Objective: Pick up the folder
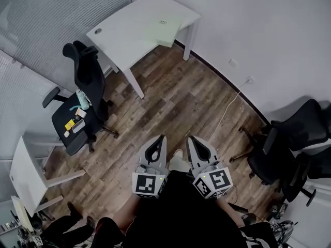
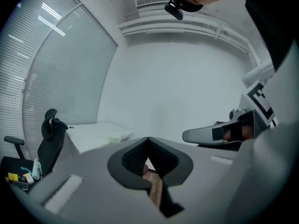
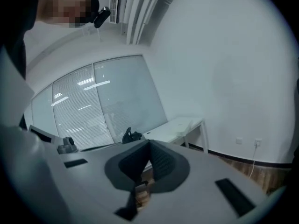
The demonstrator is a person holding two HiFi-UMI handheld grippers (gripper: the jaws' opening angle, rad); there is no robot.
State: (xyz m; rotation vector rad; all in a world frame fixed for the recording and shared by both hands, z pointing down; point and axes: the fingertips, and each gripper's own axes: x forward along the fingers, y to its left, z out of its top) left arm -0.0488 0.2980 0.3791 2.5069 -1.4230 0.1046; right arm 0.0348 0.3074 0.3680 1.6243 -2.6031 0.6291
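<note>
The folder (image 1: pixel 162 31) is a pale, flat sheet-like thing lying on the white desk (image 1: pixel 119 35) at the far end of the room. It also shows small in the left gripper view (image 2: pixel 115 134) and the right gripper view (image 3: pixel 183 124). My left gripper (image 1: pixel 162 138) and right gripper (image 1: pixel 189 138) are side by side close to my body, over the wooden floor and far from the desk. Both point roughly level toward the desk. The jaws of each one meet at the tip with nothing between them (image 2: pixel 148 139) (image 3: pixel 149 143).
A black office chair (image 1: pixel 83 107) with small items on its seat stands left of the path to the desk. More black chairs (image 1: pixel 295 138) crowd the right wall. A second white table (image 1: pixel 26 174) sits at the left, and a white cable (image 1: pixel 227 110) runs across the floor.
</note>
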